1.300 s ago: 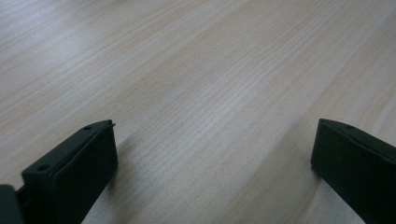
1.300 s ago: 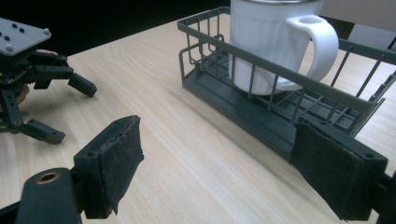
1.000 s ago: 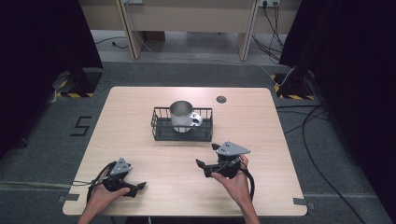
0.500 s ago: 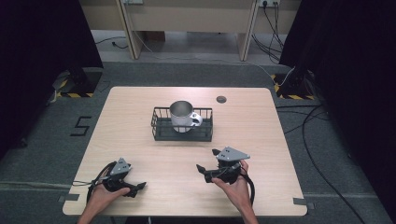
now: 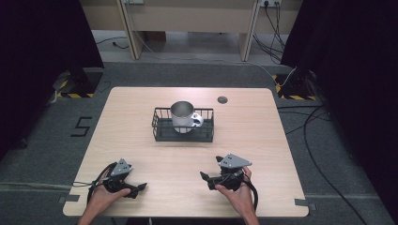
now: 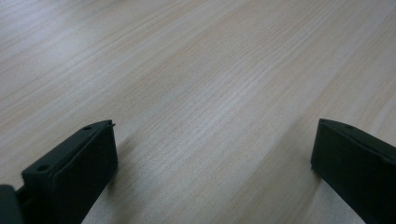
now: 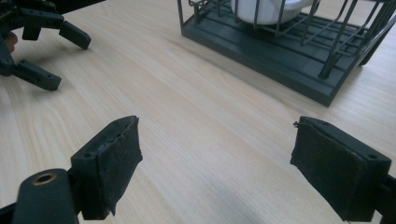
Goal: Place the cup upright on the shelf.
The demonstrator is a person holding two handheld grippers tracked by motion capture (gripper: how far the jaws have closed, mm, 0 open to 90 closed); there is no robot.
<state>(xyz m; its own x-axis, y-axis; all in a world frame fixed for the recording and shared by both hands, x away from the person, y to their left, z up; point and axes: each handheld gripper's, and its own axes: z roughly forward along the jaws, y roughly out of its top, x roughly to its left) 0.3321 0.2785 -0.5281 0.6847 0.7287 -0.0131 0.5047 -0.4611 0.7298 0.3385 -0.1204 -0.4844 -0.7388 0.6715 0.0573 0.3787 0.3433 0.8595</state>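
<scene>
— Since both grippers sit near the table's [image 5: 141,131] front edge, why call the mug [image 5: 184,116] the thing being worked on?

— Because it is the one loose item on the table, and the right gripper [image 7: 215,154] looks toward it. Between that gripper's spread jaws I see the rack [image 7: 280,60] ahead and to the right, with the mug's white bottom just showing inside it.

— Where exactly is the mug?

— Standing upright inside the rack [image 5: 183,125], toward its left half, handle turned to the right. The rack sits mid-table, well apart from both grippers.

— And the tools?

— Right gripper [image 5: 212,180]: jaws wide apart, nothing between them, held low over the wood. Left gripper [image 6: 210,154]: also spread wide with nothing between, pointed down at bare tabletop, so it looks parked rather than aimed. From above, the left gripper [image 5: 137,188] rests near the front-left corner.

— Why jaws apart this far out?

— My guess: ready to take the mug's rim or handle without pausing. The wire sides are low, so lifting it straight up seems the easy way.

— Anything else on the table?

— A small dark disc [image 5: 222,99] behind the rack; I can't tell what it is.
</scene>
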